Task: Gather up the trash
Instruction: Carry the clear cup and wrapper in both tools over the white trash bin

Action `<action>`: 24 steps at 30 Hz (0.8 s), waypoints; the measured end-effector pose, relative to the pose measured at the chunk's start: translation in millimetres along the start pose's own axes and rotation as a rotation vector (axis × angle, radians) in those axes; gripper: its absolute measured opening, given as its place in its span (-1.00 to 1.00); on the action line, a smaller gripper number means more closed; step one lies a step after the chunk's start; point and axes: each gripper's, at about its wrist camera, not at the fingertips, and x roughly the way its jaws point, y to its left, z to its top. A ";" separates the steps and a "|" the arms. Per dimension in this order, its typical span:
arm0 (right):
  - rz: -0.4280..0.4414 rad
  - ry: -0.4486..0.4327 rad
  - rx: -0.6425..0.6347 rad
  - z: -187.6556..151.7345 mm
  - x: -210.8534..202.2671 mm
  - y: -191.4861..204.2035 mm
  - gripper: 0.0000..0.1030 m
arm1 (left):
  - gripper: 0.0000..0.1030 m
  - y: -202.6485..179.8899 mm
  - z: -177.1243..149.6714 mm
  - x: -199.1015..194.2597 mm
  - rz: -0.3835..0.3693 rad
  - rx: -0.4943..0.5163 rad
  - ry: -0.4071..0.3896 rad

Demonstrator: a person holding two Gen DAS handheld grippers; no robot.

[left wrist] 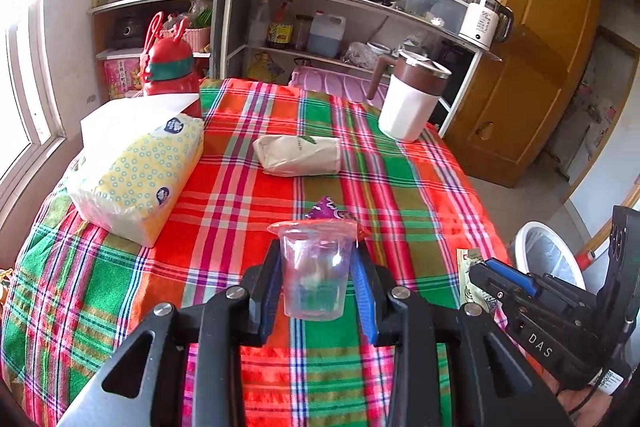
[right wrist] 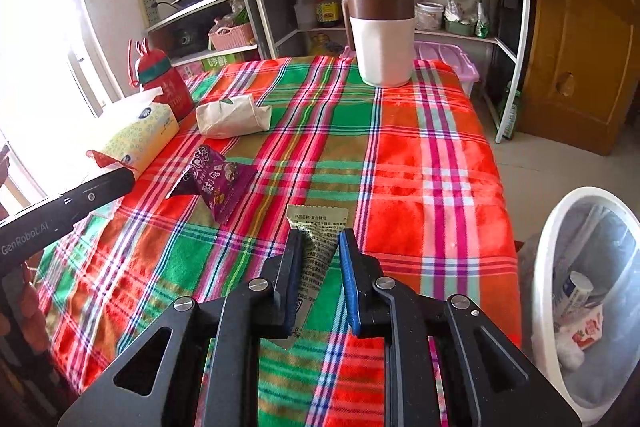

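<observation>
Two grippers: both loaded, both held above the table point(right wrist: 440, 163).
Left gripper point(left wrist: 318, 281): part-way closed on a clear plastic cup point(left wrist: 316, 267), thin-walled and tapering, its red-edged foil lid peeled up at the rim.
Right gripper point(right wrist: 320, 267): nearly shut, pinching a flat printed sachet point(right wrist: 316, 243), crinkled, with a serrated top edge.
Bin point(right wrist: 592, 291): white, round, lined with a grey bag, just off the table's right edge; cartons already lie inside (so the job looks under way).
Left to collect: a crumpled purple wrapper point(right wrist: 216, 183), glossy, lying on the checked cloth near the middle.
Probably staying: tissue pack point(left wrist: 136, 171), beige packet point(left wrist: 300, 155), jug point(right wrist: 380, 35), red bottle point(left wrist: 170, 67).
</observation>
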 end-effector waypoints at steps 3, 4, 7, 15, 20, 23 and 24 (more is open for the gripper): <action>0.009 -0.012 0.017 -0.4 -10.5 -7.5 -0.62 | -0.33 -9.1 -0.6 -5.1 -0.014 0.013 -0.006; 0.008 -0.015 0.023 -0.8 -13.4 -9.7 -0.62 | -0.33 -13.4 -0.4 -6.1 -0.020 0.021 -0.007; -0.001 -0.026 0.033 -3.2 -22.7 -17.8 -0.62 | -0.33 -26.2 -1.7 -10.1 -0.033 0.044 -0.011; -0.034 -0.048 0.067 -12.2 -44.9 -43.2 -0.62 | -0.33 -67.4 -6.9 -14.2 -0.072 0.114 -0.010; -0.061 -0.067 0.095 -16.4 -59.3 -63.8 -0.62 | -0.33 -96.0 -12.6 -14.3 -0.106 0.156 -0.005; -0.078 -0.074 0.115 -19.2 -67.4 -78.0 -0.62 | -0.33 -113.6 -14.7 -13.5 -0.130 0.179 -0.002; -0.085 -0.077 0.120 -20.4 -70.1 -82.7 -0.62 | -0.33 -119.6 -15.1 -12.8 -0.138 0.187 0.001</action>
